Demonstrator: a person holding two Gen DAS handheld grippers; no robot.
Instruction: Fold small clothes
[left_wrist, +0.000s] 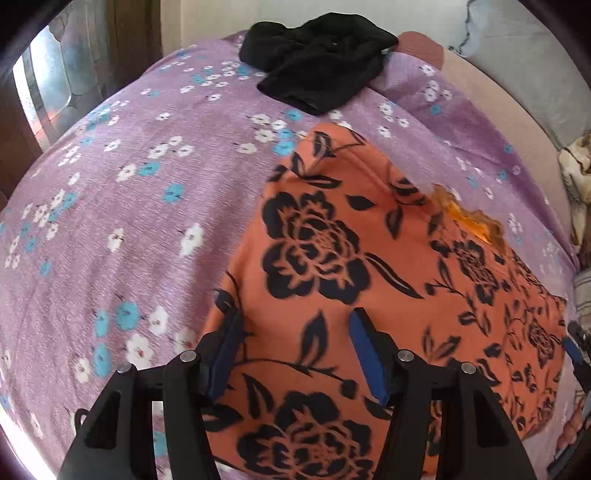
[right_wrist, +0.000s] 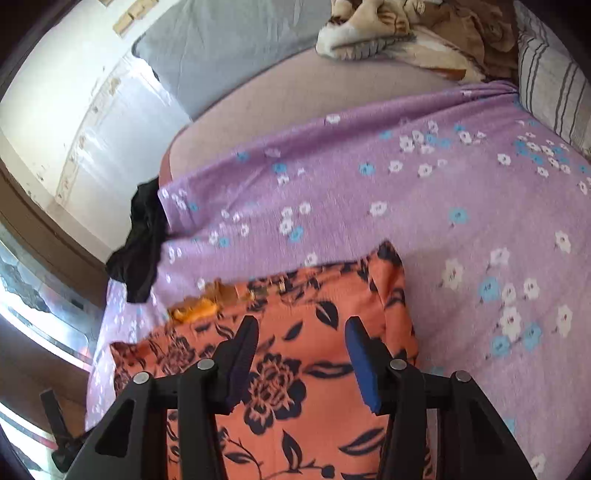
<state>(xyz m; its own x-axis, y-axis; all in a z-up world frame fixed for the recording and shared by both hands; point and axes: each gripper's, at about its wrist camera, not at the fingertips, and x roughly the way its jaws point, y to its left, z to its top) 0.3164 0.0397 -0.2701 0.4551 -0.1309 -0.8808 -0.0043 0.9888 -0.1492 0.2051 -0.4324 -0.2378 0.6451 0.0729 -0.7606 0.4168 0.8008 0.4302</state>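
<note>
So we judge the orange floral garment (left_wrist: 369, 280), lying near us on the purple sheet (left_wrist: 129, 192), partly folded, both our left gripper (left_wrist: 295, 354) and right gripper (right_wrist: 301, 363) spread apart above it, while the black garment (left_wrist: 317, 59) waits at the far edge.

I count two small garments on the bed: one orange floral piece (left_wrist: 369, 266) and one black piece (left_wrist: 317, 59) near the far edge. One lilac flowered sheet (left_wrist: 129, 184) covers it, with one brown blanket (right_wrist: 424, 33) and one striped pillow (right_wrist: 550, 74) at the far corner.
</note>
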